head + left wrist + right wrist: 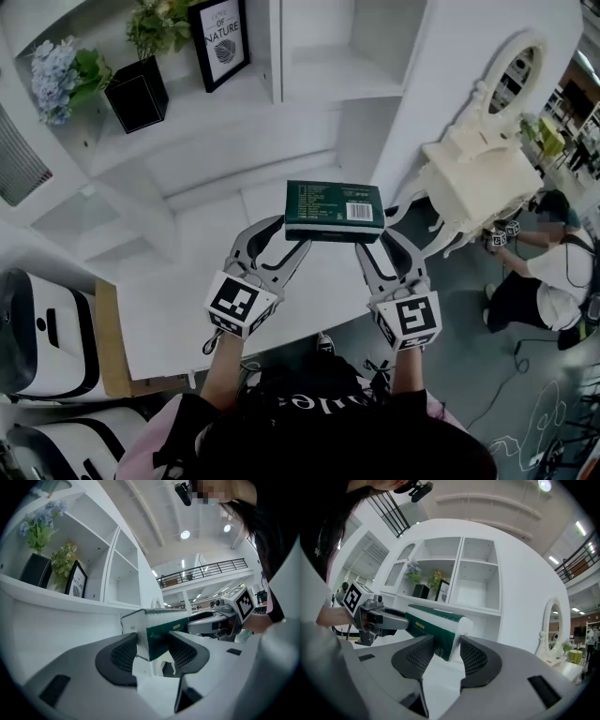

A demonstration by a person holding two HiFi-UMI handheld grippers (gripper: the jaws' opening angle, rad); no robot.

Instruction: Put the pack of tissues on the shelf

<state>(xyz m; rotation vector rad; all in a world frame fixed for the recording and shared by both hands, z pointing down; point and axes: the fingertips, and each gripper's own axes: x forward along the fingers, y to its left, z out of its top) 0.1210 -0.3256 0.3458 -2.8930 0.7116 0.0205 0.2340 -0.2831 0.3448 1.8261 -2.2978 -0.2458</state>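
The pack of tissues [335, 211] is a dark green, white-ended packet held level in the air in front of the white shelf unit [309, 89]. My left gripper [284, 236] is shut on its left end and my right gripper [385, 238] on its right end. In the left gripper view the pack [159, 627] sits between the ribbed pads of the left gripper [152, 649], with the right gripper [234, 609] beyond it. In the right gripper view the pack [433, 623] is pinched by the right gripper [446, 652], and the empty shelf compartments [476, 585] lie behind it.
The upper left shelf holds a black pot with a plant [138, 94], a framed print [222, 39] and blue flowers [54, 77]. A white counter [178, 314] lies below the pack. A white ornate mirror stand [483, 159] and another person [544, 272] are at the right.
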